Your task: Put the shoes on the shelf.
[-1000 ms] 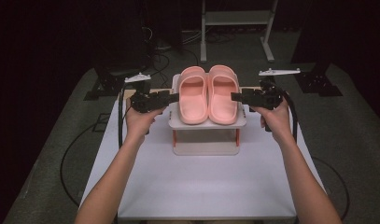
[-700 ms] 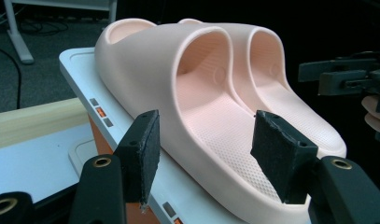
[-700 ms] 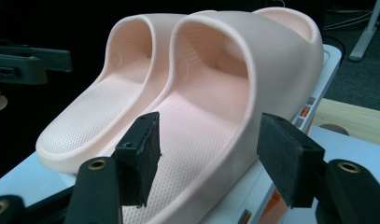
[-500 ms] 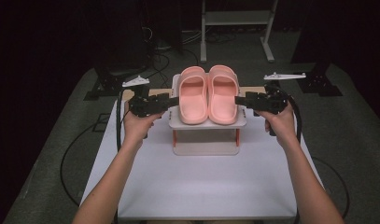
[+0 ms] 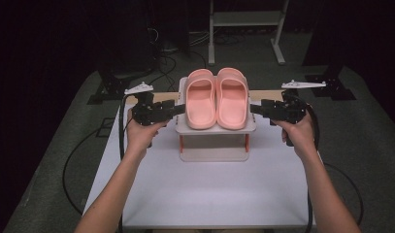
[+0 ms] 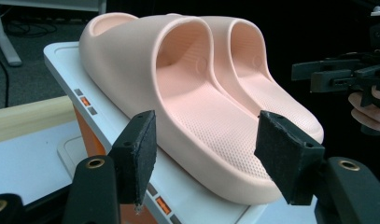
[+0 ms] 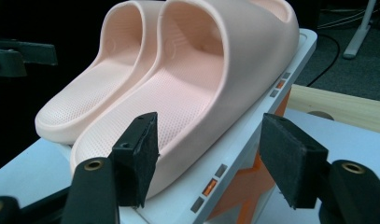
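Slippers [image 5: 217, 99] are set side by side on a raised stand [image 5: 215, 128]. Left gripper [image 5: 178, 108] and right gripper [image 5: 255, 108] are held flanking them, jaws apart, apparently for side grasps.

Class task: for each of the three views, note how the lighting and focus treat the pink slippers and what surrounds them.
High view: white table and slippers evenly lit, room behind nearly black. Left gripper view: near slipper sharp, its dotted sole visible; background dark. Right gripper view: soft light, no glare; black fingers close and slightly soft.
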Available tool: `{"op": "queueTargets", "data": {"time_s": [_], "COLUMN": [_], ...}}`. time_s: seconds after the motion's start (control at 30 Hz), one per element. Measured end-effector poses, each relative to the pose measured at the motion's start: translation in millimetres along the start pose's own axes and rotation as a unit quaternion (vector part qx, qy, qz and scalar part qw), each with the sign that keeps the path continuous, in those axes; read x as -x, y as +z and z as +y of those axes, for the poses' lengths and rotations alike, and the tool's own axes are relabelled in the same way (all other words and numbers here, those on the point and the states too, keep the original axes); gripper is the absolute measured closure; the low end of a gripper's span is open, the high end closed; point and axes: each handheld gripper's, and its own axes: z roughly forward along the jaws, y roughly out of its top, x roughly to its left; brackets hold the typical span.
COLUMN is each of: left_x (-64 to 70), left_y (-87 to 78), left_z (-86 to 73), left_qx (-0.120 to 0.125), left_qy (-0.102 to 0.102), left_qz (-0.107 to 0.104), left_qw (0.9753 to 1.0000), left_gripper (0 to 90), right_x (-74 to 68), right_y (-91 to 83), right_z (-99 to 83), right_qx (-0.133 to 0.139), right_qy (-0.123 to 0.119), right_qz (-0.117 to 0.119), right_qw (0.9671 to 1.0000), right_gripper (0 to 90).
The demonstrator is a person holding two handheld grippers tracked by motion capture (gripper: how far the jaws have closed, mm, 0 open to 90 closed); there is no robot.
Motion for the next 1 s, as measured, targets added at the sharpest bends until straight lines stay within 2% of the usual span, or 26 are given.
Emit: {"op": "queueTargets", "data": {"time_s": [1.0], "left_x": [-3.1], "left_y": [-22.3], "left_z": [-21.0], "left_qx": [0.014], "left_qy": [0.004], "left_qz": [-0.002], "left_qw": [0.9999], "left_gripper": [28.8], "right_x": [9.1], "right_y": [-19.7], "right_z": [-20.1], "right_qx": [-0.003], "right_qy": [0.0], "right_qz": [-0.006], "right_qw": [1.0], "right_gripper": [34.3]}}
